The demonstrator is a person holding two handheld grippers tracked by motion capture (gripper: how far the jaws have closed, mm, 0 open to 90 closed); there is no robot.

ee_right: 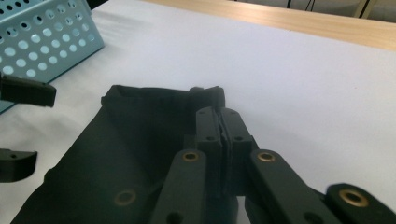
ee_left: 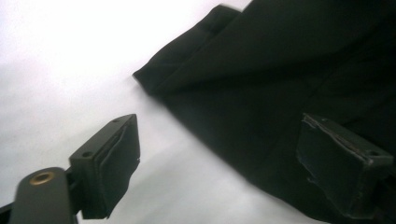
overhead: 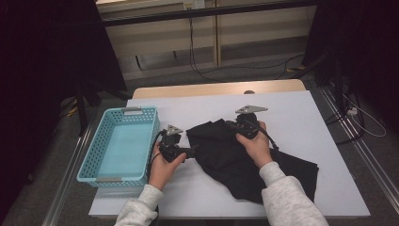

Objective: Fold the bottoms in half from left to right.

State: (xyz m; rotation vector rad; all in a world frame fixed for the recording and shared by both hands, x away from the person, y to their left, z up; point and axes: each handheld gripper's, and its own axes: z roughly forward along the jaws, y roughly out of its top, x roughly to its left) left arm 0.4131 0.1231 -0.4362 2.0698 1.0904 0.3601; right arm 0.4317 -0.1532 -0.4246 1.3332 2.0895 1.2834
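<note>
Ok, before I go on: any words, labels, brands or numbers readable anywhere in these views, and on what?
None: no readable text in any view.
The black cloth shows no tag or print.
The blue basket bears only rows of holes, no label.
The left gripper and right gripper carry no markings, only brass rivets.
The white table is plain.
</note>
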